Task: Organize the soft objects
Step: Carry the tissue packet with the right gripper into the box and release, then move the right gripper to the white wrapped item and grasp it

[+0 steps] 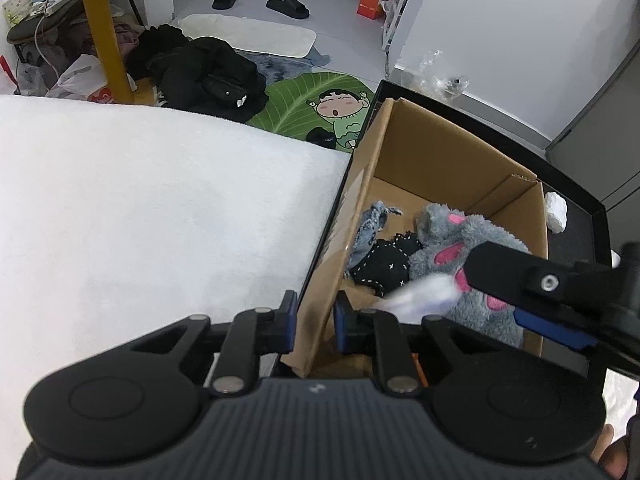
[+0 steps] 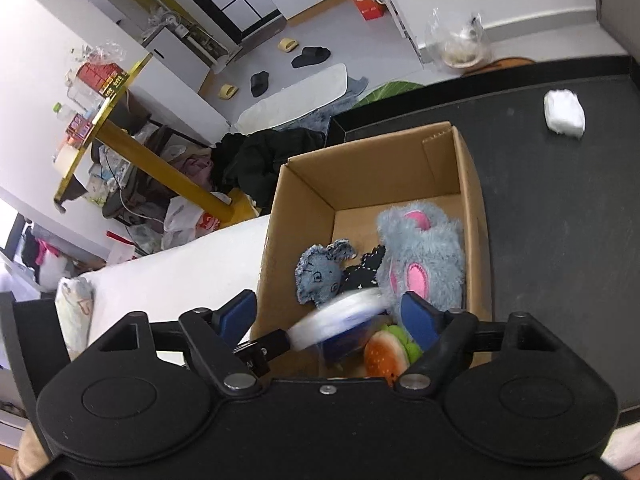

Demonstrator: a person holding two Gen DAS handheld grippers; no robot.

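**Soft toys in the box**

The box [image 2: 472,184] is brown cardboard, open on top. It sits on a black tray [image 2: 560,200] beside a fluffy white cover [image 1: 160,208]. In the right wrist view its long side runs away from the camera.

Inside lies a big grey bunny [image 2: 424,256] with shaggy fur and pink ears. It lies long-ways along the right wall of the box. Next to it is a little blue mouse [image 2: 320,272] made of jeans cloth, face up, touching a black cloth [image 2: 366,266] with white stitches. Near the front is a round burger toy [image 2: 384,354], orange and green.

A white thing [image 2: 340,320] is a blur over the toys. I cannot tell what it is, or if anything holds it.

The left gripper [image 1: 316,322] pinches the near left wall of the box, one blue pad [image 1: 289,322] outside and one inside. The right gripper [image 2: 328,320] tips down over the box with its blue pads wide apart.

A white wad [image 2: 564,112] lies on the tray, well apart from the box.
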